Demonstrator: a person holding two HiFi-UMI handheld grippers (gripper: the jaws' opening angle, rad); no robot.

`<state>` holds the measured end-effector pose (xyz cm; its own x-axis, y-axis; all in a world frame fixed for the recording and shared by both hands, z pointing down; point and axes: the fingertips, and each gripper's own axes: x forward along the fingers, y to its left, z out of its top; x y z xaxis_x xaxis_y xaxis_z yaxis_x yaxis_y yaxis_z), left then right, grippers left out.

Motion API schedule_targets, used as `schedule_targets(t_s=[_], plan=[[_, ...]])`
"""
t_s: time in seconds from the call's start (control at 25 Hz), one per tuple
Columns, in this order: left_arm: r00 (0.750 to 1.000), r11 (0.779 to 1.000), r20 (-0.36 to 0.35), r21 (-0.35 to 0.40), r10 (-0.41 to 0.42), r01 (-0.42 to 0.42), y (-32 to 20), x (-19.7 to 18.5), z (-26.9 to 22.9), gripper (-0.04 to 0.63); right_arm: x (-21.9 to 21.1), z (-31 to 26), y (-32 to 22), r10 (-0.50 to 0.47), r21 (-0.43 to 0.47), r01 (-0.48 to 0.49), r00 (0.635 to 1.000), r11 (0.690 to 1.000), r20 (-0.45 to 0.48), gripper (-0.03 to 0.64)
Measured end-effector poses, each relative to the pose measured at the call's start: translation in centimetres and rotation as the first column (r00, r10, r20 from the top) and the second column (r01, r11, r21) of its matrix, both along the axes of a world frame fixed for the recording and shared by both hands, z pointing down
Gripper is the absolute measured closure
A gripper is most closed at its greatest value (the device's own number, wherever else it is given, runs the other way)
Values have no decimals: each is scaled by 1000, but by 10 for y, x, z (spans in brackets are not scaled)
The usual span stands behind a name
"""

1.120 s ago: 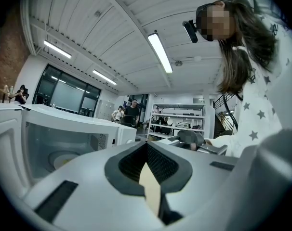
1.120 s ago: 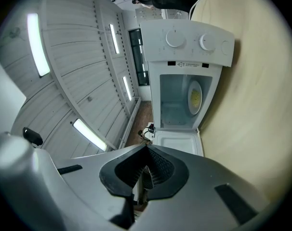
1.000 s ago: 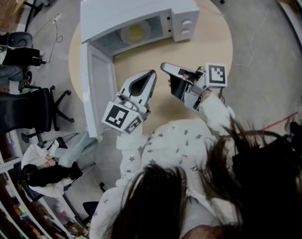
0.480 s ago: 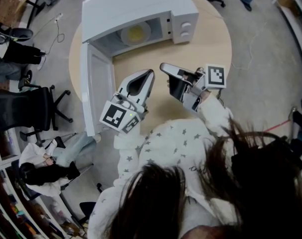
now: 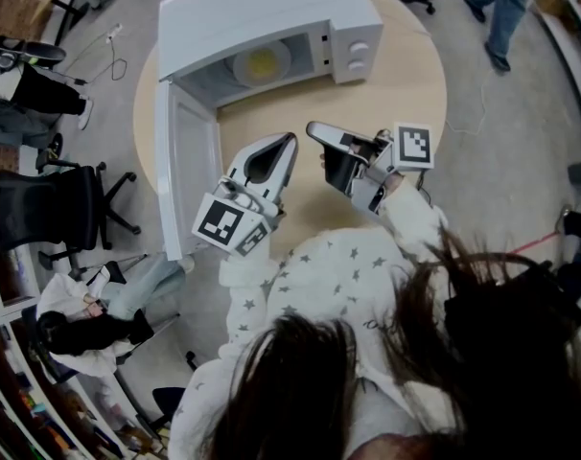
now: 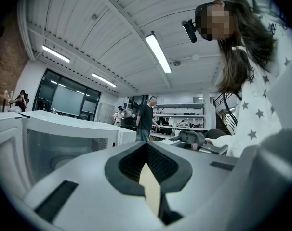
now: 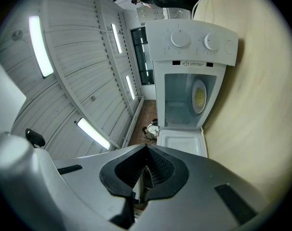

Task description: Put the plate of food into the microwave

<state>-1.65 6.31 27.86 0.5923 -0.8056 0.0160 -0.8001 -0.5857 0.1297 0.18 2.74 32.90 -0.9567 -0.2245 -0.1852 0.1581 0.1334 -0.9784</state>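
The white microwave [image 5: 262,17] stands at the far side of the round table, its door [image 5: 190,171] swung open to the left. Inside it sits the plate of yellow food [image 5: 260,63], which the right gripper view shows as the plate [image 7: 199,96] in the open cavity. My left gripper [image 5: 290,138] hovers over the table in front of the door, its jaws shut with nothing in them. My right gripper [image 5: 313,127] is just to its right, also shut and empty, pointing at the microwave [image 7: 194,76]. In the left gripper view the jaw tips [image 6: 147,144] meet.
The pale wooden table [image 5: 406,75] shows bare wood to the right of the microwave. A black office chair [image 5: 70,209] stands on the floor at the left. A person [image 5: 511,8] walks past at the top right, and other people [image 6: 146,119] stand far off.
Both grippers have stayed almost still. A walking person has come into view at the top right of the head view.
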Motion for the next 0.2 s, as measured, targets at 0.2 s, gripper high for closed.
schedule_targets(t_s=[0.2], plan=[[1000,1000,0,1,-1,1,1,0,-1,594,0,0,1,0,-4,0,1000,1000,4,611]])
